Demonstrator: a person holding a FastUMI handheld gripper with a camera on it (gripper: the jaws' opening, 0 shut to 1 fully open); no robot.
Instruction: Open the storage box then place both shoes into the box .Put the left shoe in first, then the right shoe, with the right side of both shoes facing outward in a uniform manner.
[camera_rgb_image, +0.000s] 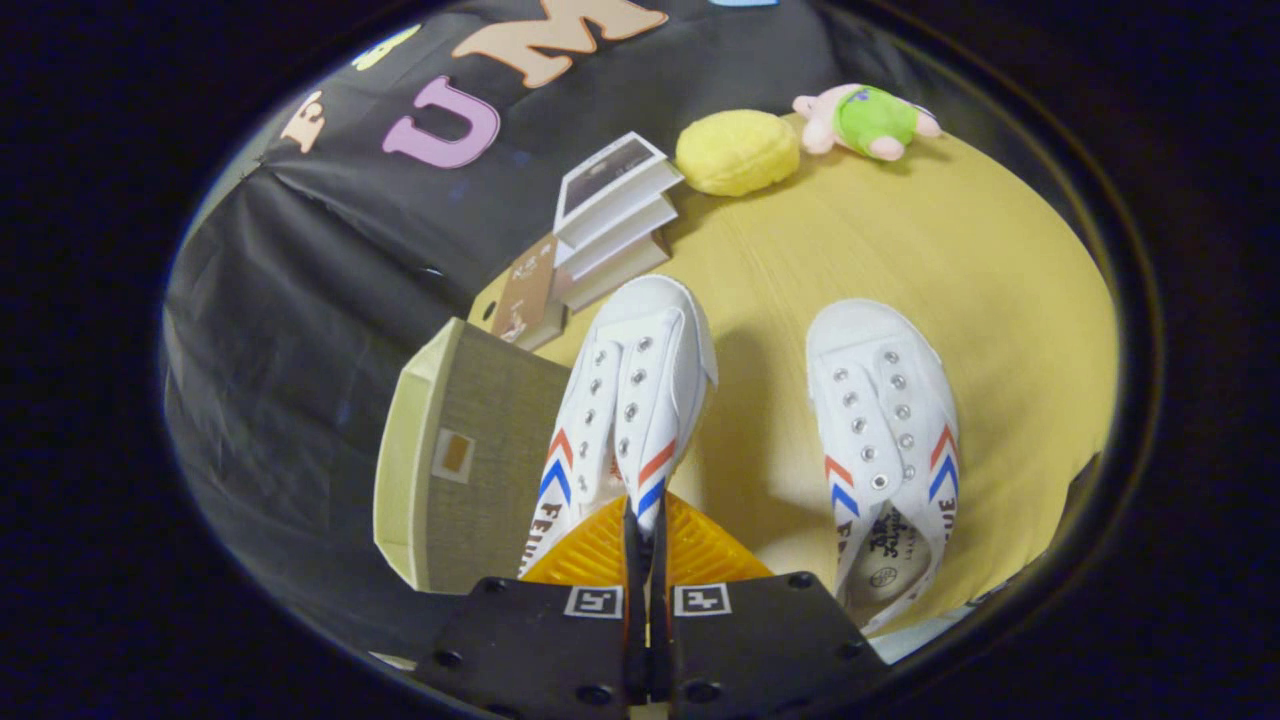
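My gripper (645, 522) is shut on the near side wall of a white canvas shoe (632, 390) with red and blue chevrons. This shoe points away from me and looks lifted off the round yellow table (1010, 300). The second matching shoe (885, 430) lies flat on the table to the right of the fingers, toe pointing away. The storage box (470, 450), olive fabric with cream edges and a small label, stands just left of the held shoe. From this angle I cannot tell whether the box is open.
A stack of books (610, 215) stands beyond the held shoe, near the box's far end. A yellow plush (737, 150) and a pink-and-green soft toy (868, 120) lie at the table's far edge. The black cloth wall hangs behind the box.
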